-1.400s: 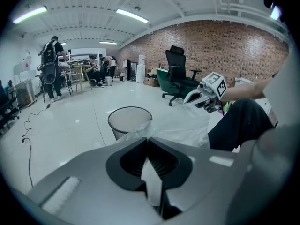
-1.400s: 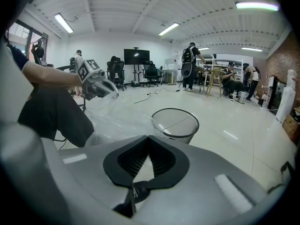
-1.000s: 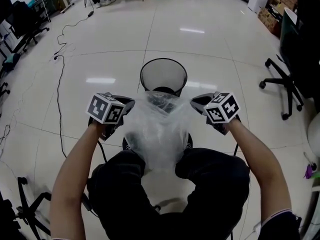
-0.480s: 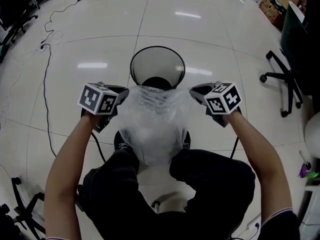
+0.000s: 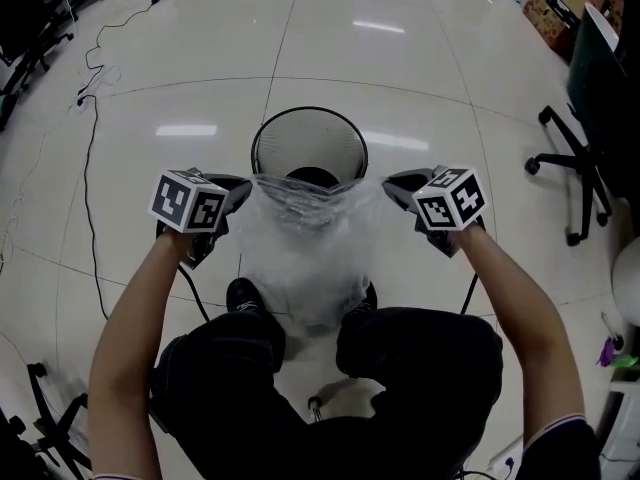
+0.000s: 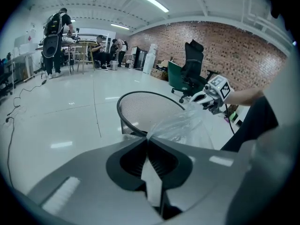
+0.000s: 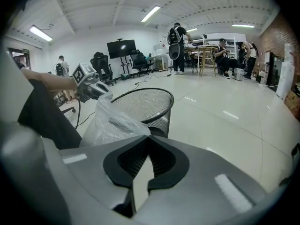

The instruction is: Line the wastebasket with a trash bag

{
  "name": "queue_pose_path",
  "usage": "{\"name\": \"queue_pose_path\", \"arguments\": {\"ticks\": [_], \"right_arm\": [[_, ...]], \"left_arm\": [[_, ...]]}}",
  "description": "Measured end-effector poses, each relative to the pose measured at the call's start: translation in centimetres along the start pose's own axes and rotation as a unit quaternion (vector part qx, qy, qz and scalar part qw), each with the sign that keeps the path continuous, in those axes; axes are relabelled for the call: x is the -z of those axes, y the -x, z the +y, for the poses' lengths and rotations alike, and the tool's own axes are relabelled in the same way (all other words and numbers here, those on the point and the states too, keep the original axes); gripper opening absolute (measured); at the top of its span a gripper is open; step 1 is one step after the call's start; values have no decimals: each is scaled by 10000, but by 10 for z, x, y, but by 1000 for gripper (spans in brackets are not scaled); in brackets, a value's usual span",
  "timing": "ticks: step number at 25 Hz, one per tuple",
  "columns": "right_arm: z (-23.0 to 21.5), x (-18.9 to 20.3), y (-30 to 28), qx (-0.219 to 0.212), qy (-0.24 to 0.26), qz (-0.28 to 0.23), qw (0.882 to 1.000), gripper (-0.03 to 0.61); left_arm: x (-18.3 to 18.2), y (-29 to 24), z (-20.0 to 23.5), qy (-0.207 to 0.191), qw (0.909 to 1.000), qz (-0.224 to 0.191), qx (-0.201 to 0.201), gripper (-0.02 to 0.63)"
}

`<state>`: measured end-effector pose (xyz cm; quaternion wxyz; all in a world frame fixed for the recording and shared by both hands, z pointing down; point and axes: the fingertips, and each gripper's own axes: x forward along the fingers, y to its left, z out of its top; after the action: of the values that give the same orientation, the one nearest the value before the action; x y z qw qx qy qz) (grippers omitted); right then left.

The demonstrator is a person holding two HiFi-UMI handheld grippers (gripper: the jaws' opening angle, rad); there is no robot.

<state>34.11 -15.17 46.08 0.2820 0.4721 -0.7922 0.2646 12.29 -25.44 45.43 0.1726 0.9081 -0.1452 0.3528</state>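
A clear plastic trash bag [image 5: 312, 248] hangs stretched between my two grippers, just in front of the person's knees. My left gripper [image 5: 240, 186] is shut on the bag's left rim, and my right gripper [image 5: 392, 185] is shut on its right rim. The black mesh wastebasket [image 5: 308, 144] stands upright on the floor just beyond the bag's open mouth. In the left gripper view the bag [image 6: 180, 125] runs from the closed jaw tips to the far gripper, with the wastebasket [image 6: 140, 111] behind it. From the right gripper view the bag [image 7: 112, 121] lies left of the wastebasket [image 7: 147, 104].
Black office chairs [image 5: 585, 138] stand at the right edge. A black cable [image 5: 90, 168] runs across the white tiled floor at the left. The person's dark-trousered legs [image 5: 330, 378] fill the foreground. People and desks [image 6: 61, 36] stand far off in the room.
Both grippers have moved forward and a little down with the bag, bringing its mouth up to the wastebasket's near rim. The bag is stretched wider.
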Motion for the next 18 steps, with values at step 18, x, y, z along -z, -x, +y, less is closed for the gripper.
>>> {"name": "queue_pose_path", "arguments": {"ticks": [18], "right_arm": [[24,18,-2,-70,-55,-8,10000,2]], "left_arm": [[28,2,-22,-123,9994,308,84,12]]}}
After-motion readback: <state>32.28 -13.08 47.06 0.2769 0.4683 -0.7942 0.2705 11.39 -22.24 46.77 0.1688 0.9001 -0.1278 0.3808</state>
